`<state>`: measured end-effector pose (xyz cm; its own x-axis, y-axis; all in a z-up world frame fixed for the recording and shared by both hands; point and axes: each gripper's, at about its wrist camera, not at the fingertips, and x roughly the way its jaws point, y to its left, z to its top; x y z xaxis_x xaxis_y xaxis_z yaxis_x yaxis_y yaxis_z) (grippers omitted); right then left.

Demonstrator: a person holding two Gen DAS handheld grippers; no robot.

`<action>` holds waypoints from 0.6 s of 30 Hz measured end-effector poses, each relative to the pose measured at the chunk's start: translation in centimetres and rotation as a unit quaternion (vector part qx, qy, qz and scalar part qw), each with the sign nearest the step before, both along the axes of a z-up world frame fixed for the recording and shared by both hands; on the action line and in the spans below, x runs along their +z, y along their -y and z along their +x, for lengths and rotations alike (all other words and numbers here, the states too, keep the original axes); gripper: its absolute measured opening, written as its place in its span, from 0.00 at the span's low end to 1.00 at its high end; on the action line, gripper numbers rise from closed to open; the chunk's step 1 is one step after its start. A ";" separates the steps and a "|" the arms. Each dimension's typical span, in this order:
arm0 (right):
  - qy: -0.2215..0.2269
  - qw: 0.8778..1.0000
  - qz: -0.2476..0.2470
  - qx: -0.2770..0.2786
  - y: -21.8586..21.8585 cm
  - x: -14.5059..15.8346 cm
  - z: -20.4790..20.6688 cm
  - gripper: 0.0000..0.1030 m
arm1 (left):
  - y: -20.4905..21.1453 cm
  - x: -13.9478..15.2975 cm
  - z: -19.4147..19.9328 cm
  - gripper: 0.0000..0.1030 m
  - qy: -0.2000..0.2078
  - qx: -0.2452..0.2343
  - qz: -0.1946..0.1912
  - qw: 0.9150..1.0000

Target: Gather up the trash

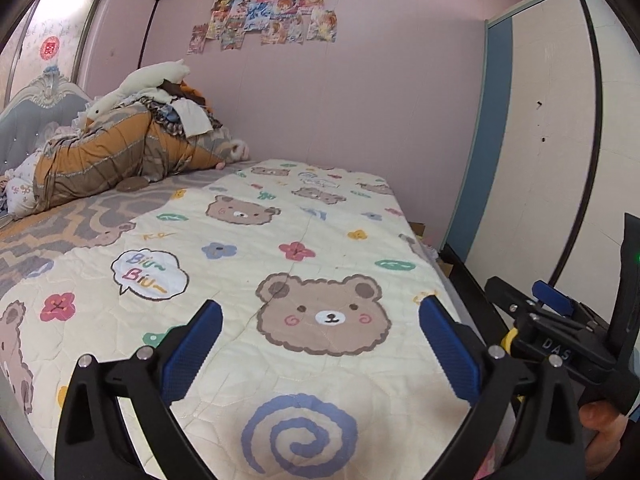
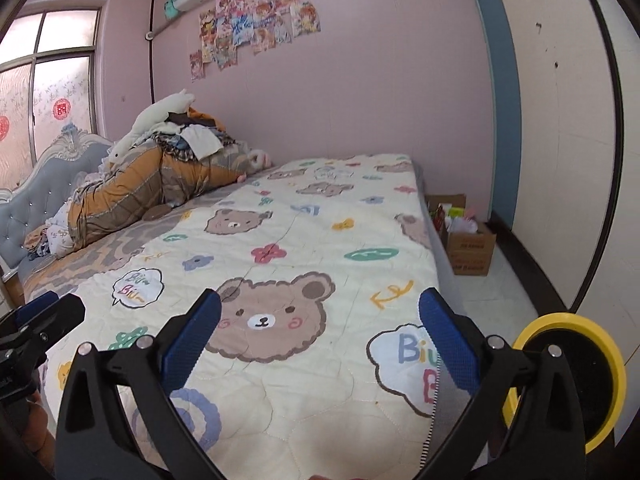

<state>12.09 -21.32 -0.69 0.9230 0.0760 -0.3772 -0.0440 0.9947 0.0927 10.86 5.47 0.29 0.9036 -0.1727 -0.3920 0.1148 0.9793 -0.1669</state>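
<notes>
My left gripper (image 1: 320, 344) is open and empty, held above the foot of a bed with a cream bear-print quilt (image 1: 248, 264). My right gripper (image 2: 320, 340) is open and empty too, above the same quilt (image 2: 288, 240). A cardboard box (image 2: 466, 242) holding wrappers and other rubbish stands on the floor past the bed's right side, near the wall. In the left wrist view only a sliver of the box (image 1: 418, 229) shows behind the bed edge. The right gripper's body (image 1: 560, 332) shows at the right of the left wrist view.
A heap of bedding, clothes and a white plush goose (image 1: 132, 136) lies at the head of the bed by a grey headboard (image 1: 24, 120). A pink wall with posters (image 1: 264, 12) runs behind. A white wardrobe (image 2: 560, 140) stands on the right.
</notes>
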 end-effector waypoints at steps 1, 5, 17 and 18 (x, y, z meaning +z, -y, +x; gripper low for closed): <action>0.006 1.000 0.000 -0.001 0.0 0.3 -0.4 0.92 | 0.2 0.2 -0.2 0.92 0.004 0.000 0.001 1.000; 0.027 0.999 0.001 -0.017 0.1 1.2 -1.7 0.92 | 0.4 1.1 -1.1 0.92 0.021 0.000 -0.004 1.000; 0.043 0.998 0.012 -0.039 0.8 2.4 -3.3 0.92 | 0.5 2.2 -2.0 0.92 0.041 -0.001 -0.016 0.999; 0.041 0.998 0.014 -0.040 0.9 2.4 -3.3 0.92 | 0.5 2.2 -2.0 0.92 0.042 -0.001 -0.015 0.999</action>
